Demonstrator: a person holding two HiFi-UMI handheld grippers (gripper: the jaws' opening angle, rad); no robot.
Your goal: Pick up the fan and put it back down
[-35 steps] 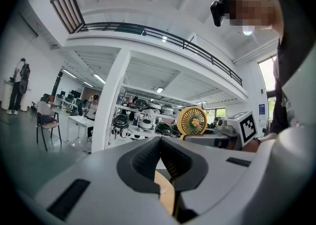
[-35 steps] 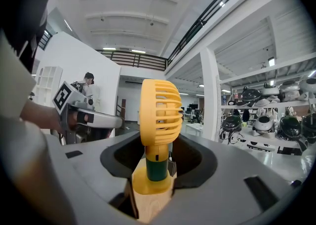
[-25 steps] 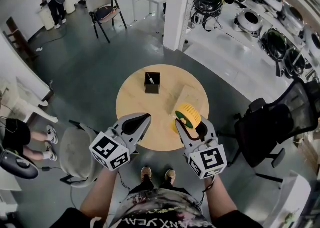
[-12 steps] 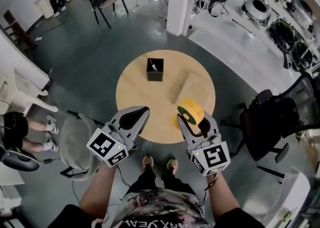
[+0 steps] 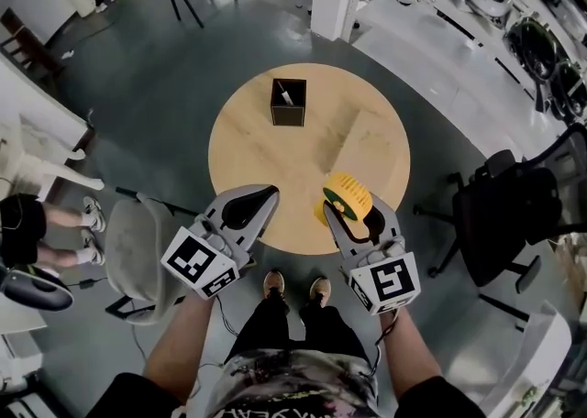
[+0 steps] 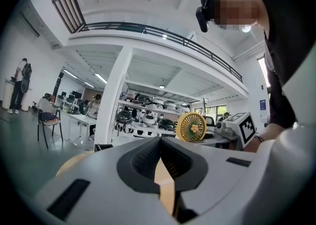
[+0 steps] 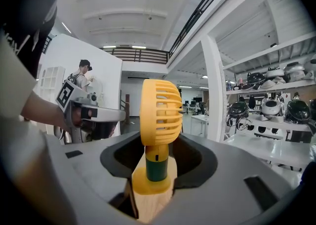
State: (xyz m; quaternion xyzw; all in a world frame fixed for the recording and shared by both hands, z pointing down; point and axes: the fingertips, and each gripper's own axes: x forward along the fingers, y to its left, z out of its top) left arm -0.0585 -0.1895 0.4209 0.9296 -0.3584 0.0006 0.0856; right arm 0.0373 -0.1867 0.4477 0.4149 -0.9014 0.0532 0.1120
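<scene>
**Fan held at the bench.** The right hand-held gripper [image 7: 157, 165] was clamped on the green stem of the fan [image 7: 159, 115]. The fan stood upright, long axis vertical, its grille facing the left hand-held gripper [image 6: 160, 140], whose jaws were together and empty. The fan was over the bench [image 5: 275, 150], close to its near rim. A tilted release, or a base overhanging that rim, would likely have toppled it.

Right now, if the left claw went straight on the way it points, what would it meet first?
Nothing close, it seems: the left claw points out over the round table, passing between the black box and the fan. Depth is hard to judge.
</scene>
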